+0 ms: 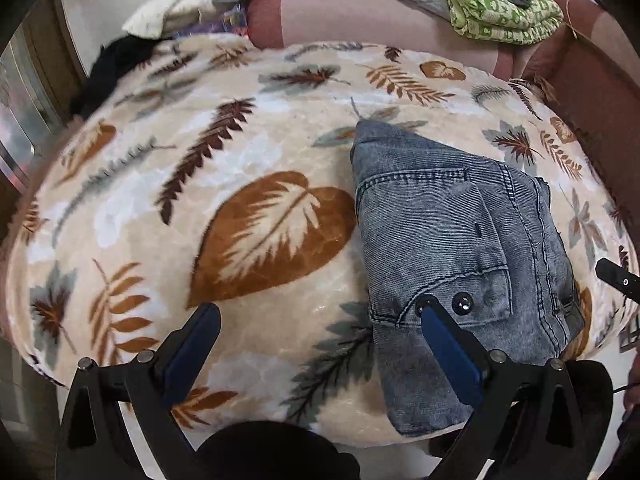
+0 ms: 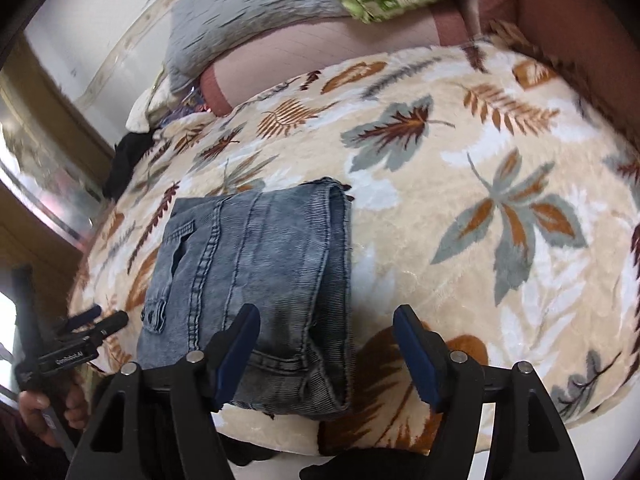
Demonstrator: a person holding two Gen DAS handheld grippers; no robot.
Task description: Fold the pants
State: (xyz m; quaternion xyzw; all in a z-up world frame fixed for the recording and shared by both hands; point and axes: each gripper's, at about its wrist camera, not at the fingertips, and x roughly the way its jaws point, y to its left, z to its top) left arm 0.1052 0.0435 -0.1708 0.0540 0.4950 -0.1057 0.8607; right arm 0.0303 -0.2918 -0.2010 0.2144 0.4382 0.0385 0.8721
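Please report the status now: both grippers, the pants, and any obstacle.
Left gripper open, right gripper open, nothing held. Denim pants folded into a compact stack on leaf-print blanket. No obstacle near the pants.

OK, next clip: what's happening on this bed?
A person is folding pants with a handheld two-finger gripper in each hand. The grey-blue denim pants already lie folded into a compact stack on the cream leaf-patterned plush blanket. Both the left gripper and the right gripper hang open above the near edge of the stack, gripping nothing. A green patterned cloth and a grey quilt sit at the far side, untouched.
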